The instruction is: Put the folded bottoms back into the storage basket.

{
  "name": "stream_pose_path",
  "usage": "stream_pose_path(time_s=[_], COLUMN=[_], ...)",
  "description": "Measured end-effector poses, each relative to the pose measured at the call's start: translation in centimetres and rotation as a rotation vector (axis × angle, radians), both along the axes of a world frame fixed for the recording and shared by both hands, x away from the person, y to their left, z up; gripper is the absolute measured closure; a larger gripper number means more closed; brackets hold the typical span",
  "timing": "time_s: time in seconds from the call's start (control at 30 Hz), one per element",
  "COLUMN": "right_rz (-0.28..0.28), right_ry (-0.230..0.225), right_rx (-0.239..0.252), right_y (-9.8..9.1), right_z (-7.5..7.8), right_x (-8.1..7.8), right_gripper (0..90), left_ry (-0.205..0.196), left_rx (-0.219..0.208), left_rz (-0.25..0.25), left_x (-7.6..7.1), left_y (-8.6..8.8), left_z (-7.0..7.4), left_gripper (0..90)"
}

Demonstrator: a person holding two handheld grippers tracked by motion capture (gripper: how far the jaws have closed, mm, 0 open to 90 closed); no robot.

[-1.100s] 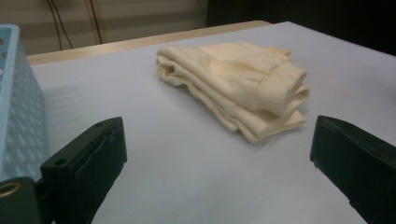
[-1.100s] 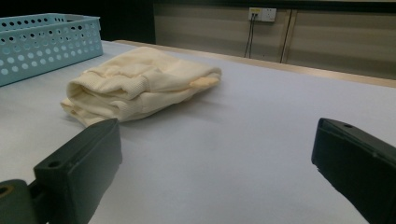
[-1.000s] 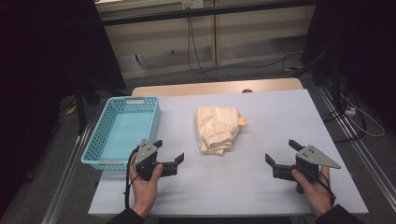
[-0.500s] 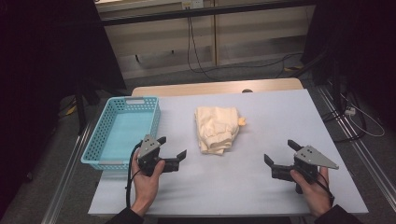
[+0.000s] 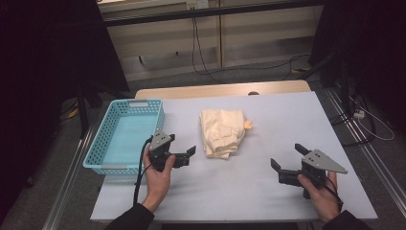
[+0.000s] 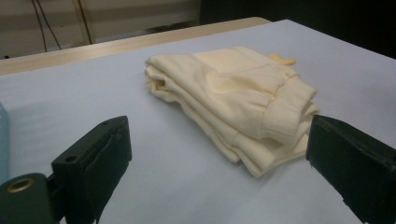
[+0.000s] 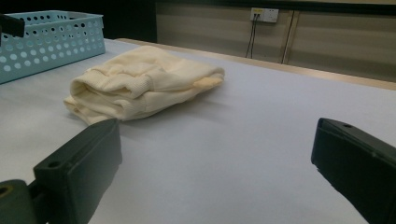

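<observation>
Beside the folded cream garment (image 5: 221, 132), both grippers hover level, fingers spread wide and empty.

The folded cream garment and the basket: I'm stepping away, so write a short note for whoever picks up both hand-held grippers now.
Left hand-held gripper: open, holding nothing, jaws aimed at the folded cream garment, close to it but not touching.
Right hand-held gripper: open, holding nothing, farther from the garment, over bare table.
Garment lies folded mid-table, a ribbed cuff facing the left gripper.
Light blue basket sits at the table's left edge, nothing visible inside.
Done: nothing grasped yet.
Left: probably grip the garment; the basket looks like the likely destination.
</observation>
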State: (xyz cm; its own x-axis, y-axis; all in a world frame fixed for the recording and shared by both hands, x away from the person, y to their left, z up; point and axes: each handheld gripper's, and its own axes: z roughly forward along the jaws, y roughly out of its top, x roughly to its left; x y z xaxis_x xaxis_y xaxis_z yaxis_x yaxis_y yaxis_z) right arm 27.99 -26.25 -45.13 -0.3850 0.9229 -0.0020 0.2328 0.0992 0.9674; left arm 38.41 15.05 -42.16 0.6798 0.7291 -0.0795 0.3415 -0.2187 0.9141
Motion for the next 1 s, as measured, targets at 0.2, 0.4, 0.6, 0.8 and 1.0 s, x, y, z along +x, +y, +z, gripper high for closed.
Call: stream_pose_path(time_s=[0.2,0.4,0.6,0.8,1.0], right_rz=[0.003,0.007,0.009,0.015,0.015], right_ry=[0.004,0.005,0.008,0.007,0.006], right_rx=[0.004,0.003,0.003,0.003,0.003], right_y=[0.0,0.0,0.1,0.1,0.1], right_z=[0.0,0.0,-0.1,-0.1,-0.1], right_x=[0.0,0.1,0.1,0.1,0.1], right_gripper=[1.4,1.4,1.4,1.4,1.1], left_ry=[0.009,-0.001,0.020,0.021,-0.012], left_rx=[0.034,0.062,0.069,0.070,0.061], left_rz=[-0.033,-0.017,-0.017,-0.060,-0.041], left_x=[0.7,1.5,2.4,3.1,4.0], left_y=[-1.0,-1.5,-2.0,-2.6,-3.1], left_z=[0.3,0.7,1.1,1.8,2.8], left_gripper=[6.5,5.6,5.6,6.9,6.9])
